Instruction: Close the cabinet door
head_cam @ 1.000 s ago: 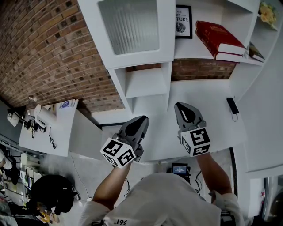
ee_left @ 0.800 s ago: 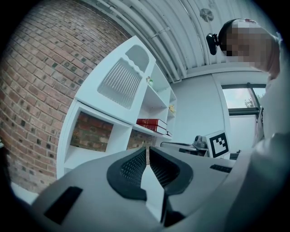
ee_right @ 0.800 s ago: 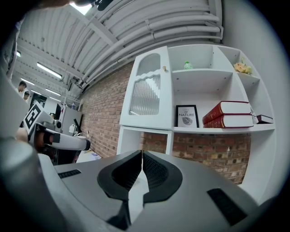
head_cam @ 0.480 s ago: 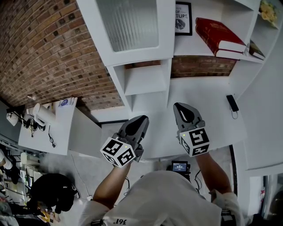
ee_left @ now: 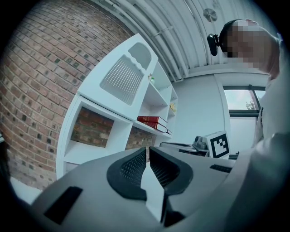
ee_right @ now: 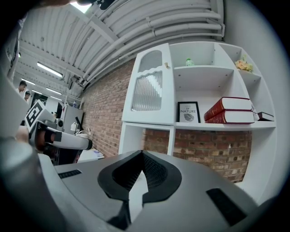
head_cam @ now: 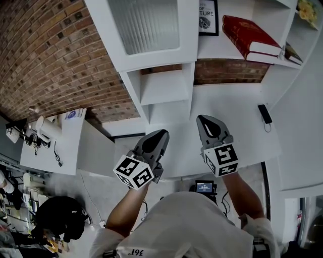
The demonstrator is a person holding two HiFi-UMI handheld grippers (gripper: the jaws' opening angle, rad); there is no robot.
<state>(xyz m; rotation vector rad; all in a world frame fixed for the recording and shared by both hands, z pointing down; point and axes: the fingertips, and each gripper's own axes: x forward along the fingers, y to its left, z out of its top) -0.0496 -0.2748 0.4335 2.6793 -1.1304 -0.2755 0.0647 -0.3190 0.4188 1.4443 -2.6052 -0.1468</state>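
Note:
The white cabinet door with its ribbed glass pane hangs at the upper left of the shelf unit and looks flush with the frame; it also shows in the right gripper view and the left gripper view. A small knob sits on its right edge. Both grippers hover over the white counter, well below the door and touching nothing. My left gripper is shut and holds nothing. My right gripper is likewise shut on nothing.
Red books, a framed picture and yellow flowers fill the open shelves on the right. A black device lies on the counter. A cluttered desk stands to the left beside the brick wall.
Both grippers have crept a little toward the cabinet and the view has shifted slightly. The door and the jaws look the same.

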